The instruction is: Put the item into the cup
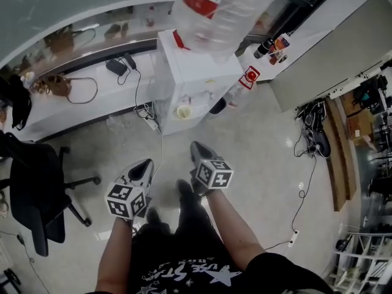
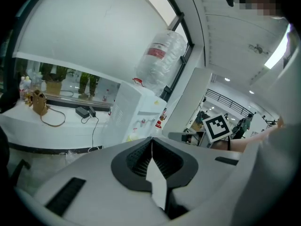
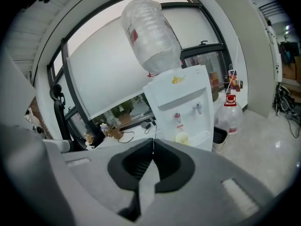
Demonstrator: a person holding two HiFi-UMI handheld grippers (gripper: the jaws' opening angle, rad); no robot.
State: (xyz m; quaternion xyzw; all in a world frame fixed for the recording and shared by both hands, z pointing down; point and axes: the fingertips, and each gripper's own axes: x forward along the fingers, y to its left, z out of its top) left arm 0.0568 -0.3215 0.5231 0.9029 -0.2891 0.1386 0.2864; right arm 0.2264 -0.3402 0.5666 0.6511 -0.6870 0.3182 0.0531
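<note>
A small yellow cup stands on the tray of a white water dispenser that carries a big upturned bottle. The cup sits under the taps in the right gripper view, and shows as a pale spot in the left gripper view. My left gripper and right gripper hang side by side over the floor, well short of the dispenser. The left gripper is shut and holds nothing, and so is the right gripper. No item to carry is in sight.
A spare water bottle and a black bin stand on the floor right of the dispenser. A white counter with cables and a handbag runs to the left. A black office chair is near my left side.
</note>
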